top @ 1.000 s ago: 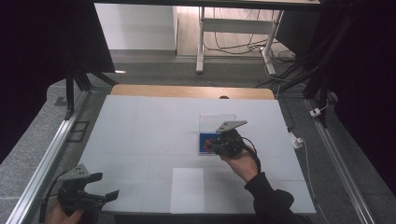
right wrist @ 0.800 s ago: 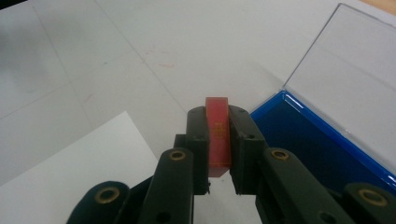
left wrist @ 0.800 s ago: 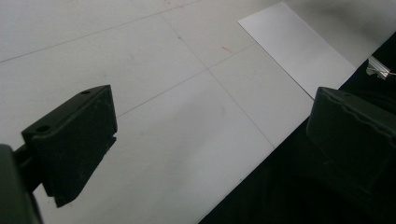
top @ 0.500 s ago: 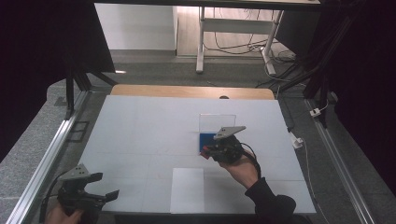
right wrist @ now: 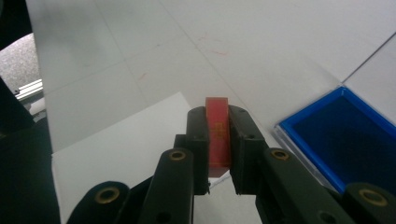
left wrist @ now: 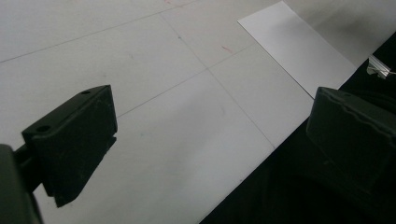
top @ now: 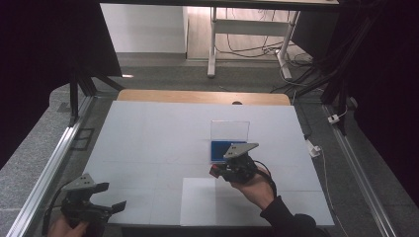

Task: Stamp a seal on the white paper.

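Note:
In the right gripper view my right gripper (right wrist: 218, 113) is shut on a small red block (right wrist: 218, 135), held upright between the pads. It hovers over the far right corner of a white paper sheet (right wrist: 126, 149), with a blue ink pad (right wrist: 345, 135) to its right. From the high view the right gripper (top: 217, 171) sits just in front of the blue pad (top: 223, 150), whose clear lid (top: 230, 131) stands open behind it. My left gripper (top: 111, 196) rests open at the table's front left corner, holding nothing (left wrist: 210, 135).
The white sheet (top: 197, 200) lies near the front edge of the pale table (top: 148, 133). A wooden strip (top: 197, 96) runs along the far edge. Metal rails (top: 49, 163) flank the table, and a small white plug (top: 313, 148) lies off its right side.
My right gripper has drawn back from over the blue pad toward the near left, carrying the red block to the sheet's corner. The left gripper has stayed put.

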Available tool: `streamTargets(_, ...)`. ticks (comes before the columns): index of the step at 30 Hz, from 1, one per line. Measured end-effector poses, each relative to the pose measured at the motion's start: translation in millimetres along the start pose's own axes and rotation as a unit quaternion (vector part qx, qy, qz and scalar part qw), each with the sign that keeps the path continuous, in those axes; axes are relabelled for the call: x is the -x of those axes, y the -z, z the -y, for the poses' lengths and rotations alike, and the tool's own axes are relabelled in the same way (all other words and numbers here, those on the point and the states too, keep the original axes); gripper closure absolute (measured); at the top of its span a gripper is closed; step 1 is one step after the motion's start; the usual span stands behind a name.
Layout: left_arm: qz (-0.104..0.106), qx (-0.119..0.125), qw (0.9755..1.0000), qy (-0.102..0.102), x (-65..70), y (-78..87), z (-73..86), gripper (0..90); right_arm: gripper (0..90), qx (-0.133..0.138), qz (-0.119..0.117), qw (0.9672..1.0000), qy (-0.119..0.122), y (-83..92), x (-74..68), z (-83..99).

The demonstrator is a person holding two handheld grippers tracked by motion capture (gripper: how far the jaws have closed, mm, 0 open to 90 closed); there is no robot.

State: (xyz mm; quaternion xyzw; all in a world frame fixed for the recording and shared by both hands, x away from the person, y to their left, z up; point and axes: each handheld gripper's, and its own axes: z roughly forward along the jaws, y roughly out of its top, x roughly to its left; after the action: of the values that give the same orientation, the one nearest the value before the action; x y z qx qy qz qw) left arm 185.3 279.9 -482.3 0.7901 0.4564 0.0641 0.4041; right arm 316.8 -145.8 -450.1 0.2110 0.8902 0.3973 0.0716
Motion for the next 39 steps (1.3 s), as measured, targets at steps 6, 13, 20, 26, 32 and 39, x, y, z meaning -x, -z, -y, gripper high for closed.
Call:
streamTargets(6, -0.001, -0.001, 1.0000, 0.000, 0.3, -0.4, -0.2, 2.2, 79.3, -0.001, -0.013, 0.9999, 0.004, -0.4, -11.1, 2.7)
streamTargets(13, -0.001, -0.002, 1.0000, 0.000, 0.4, -0.5, -0.3, 2.2, 79.3, -0.010, -0.025, 0.9995, 0.017, -8.6, -22.3, 3.8)
streamTargets(20, -0.001, -0.002, 1.0000, 0.000, 0.5, -0.6, -0.4, 2.3, 79.3, -0.025, -0.030, 0.9987, 0.032, -22.4, -29.2, 4.9)
streamTargets(26, -0.001, -0.002, 1.0000, -0.001, 0.4, -0.6, -0.4, 2.3, 79.4, -0.033, -0.024, 0.9982, 0.044, -34.8, -29.5, 6.4)
streamTargets(32, 0.000, -0.002, 1.0000, -0.001, 0.5, -0.5, -0.3, 2.3, 79.3, -0.038, -0.017, 0.9982, 0.044, -46.3, -24.4, 6.4)
streamTargets(39, 0.000, -0.002, 1.0000, -0.002, 0.5, -0.6, -0.3, 2.3, 79.4, -0.043, -0.018, 0.9980, 0.043, -57.8, -20.1, 6.3)
